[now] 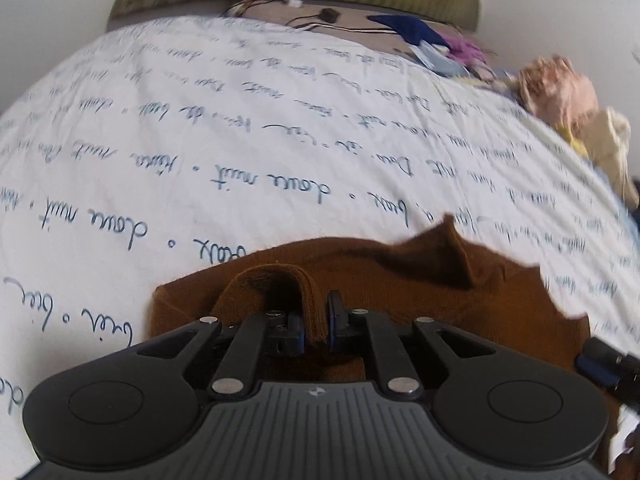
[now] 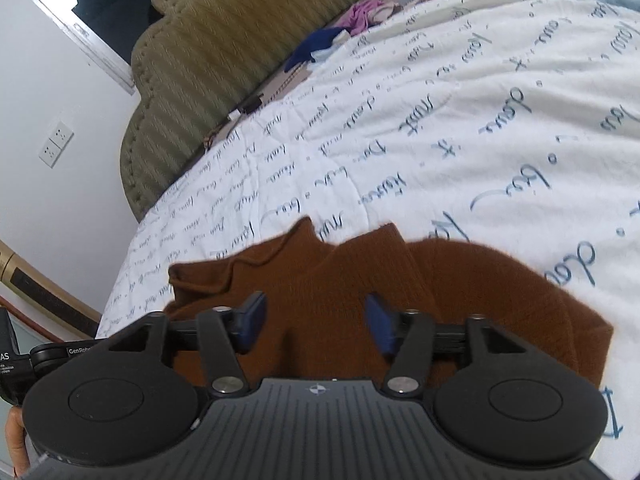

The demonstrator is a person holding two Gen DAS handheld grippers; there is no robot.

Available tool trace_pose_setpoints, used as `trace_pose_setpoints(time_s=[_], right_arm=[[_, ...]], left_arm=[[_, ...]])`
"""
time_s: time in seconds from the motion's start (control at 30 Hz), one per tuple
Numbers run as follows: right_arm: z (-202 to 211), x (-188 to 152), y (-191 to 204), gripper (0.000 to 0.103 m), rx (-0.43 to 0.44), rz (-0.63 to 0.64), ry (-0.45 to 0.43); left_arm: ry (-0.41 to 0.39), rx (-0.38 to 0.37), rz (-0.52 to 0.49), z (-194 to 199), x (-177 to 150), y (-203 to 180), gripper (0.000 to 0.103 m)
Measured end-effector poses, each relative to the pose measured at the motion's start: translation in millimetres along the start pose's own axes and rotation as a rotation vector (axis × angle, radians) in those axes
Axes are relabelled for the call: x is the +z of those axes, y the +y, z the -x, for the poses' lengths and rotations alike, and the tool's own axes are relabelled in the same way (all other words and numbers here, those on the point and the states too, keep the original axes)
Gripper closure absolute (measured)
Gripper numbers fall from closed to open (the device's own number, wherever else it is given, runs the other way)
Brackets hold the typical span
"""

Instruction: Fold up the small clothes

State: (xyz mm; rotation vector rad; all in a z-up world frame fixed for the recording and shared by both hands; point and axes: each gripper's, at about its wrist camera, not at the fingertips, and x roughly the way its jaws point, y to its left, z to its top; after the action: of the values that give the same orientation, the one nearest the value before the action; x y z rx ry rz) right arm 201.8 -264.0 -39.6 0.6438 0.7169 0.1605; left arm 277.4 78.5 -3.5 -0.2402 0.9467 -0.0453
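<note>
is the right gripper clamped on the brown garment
No, in the right wrist view the right gripper has its fingers spread apart above the brown garment, with no fabric pinched between them.

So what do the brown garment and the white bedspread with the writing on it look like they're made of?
The brown garment looks like a soft matte knit, perhaps wool or acrylic: fuzzy edges and faint ribbing show. The white bedspread looks like smooth woven cotton or a blend, matte, finely creased, with printed blue script; the fibre can't be confirmed.
</note>
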Motion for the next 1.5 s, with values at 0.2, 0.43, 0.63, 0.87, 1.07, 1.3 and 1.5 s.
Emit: trace_pose_setpoints(time_s=[0.2, 0.43, 0.63, 0.87, 1.07, 1.3, 1.5], right_arm=[[13.4, -1.4, 21.0, 0.042, -0.077, 0.143, -0.092], [-14.0, -30.1, 62.2, 0.025, -0.188, 0.489, 0.035], [-14.7, -44.5, 69.4, 0.016, -0.255, 0.546, 0.014], [-16.8, -66.4, 77.7, 0.001, -0.338, 0.639, 0.029], [-19.0, -70.4, 69.1, 0.000, -0.354, 0.566, 0.020], [-23.0, -78.3, 69.3, 0.000, -0.386, 0.550, -0.008], [-22.7, -79.5, 66.5, 0.000, -0.379, 0.550, -0.021]], left_arm=[[-0.087, 0.059, 0.067, 13.5, 2.5, 10.8, 0.073], [-0.262, 0.202, -0.031, 37.5, 4.4, 2.3, 0.016], [-0.212, 0.328, -0.366, 18.9, -30.5, -33.1, 0.016], [-0.146, 0.290, -0.317, 8.4, -59.0, -23.4, 0.016], [-0.162, 0.296, -0.296, 12.7, -73.5, -19.7, 0.016], [-0.182, 0.307, -0.282, 16.7, -82.9, -20.3, 0.016], [-0.196, 0.327, -0.278, 19.4, -88.4, -23.7, 0.016]])
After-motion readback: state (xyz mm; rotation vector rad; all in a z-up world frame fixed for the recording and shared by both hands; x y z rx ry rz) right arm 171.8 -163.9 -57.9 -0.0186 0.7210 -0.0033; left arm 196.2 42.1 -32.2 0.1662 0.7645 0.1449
